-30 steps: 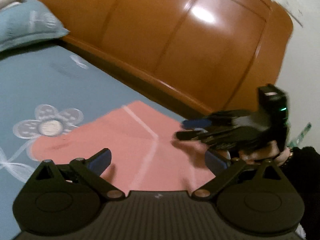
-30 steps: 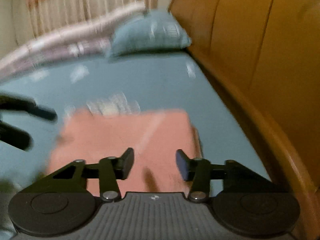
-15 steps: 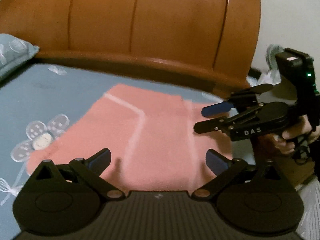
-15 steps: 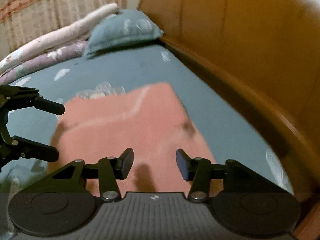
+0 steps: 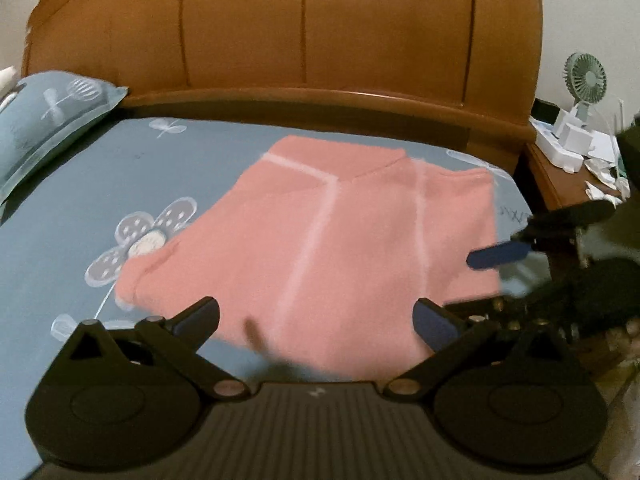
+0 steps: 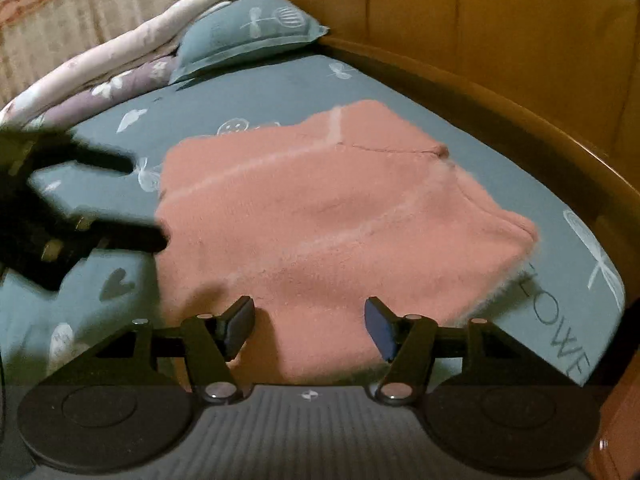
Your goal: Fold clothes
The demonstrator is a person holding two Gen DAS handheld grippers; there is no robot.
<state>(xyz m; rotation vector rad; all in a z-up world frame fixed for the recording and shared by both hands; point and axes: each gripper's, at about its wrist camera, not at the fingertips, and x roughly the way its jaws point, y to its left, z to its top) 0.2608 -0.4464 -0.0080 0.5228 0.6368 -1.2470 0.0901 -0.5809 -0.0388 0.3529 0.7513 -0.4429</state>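
I see grey-blue flower-print bedsheet (image 5: 120, 184), matching pillow (image 6: 256, 28) at far corner, rolled quilts (image 6: 120, 68) beside it. Wooden headboard (image 5: 320, 28) behind. Nightstand (image 5: 560, 184) beside the bed: small green fan (image 5: 586, 80), white boxes (image 5: 568, 140). Patterned curtain (image 6: 80, 8) behind the quilts.

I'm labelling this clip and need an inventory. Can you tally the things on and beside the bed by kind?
Pink garment: 1
Blue-grey pillow: 1
Rolled quilts: 2
Desk fan: 1
Grippers, both open: 2, left gripper and right gripper
Total: 7
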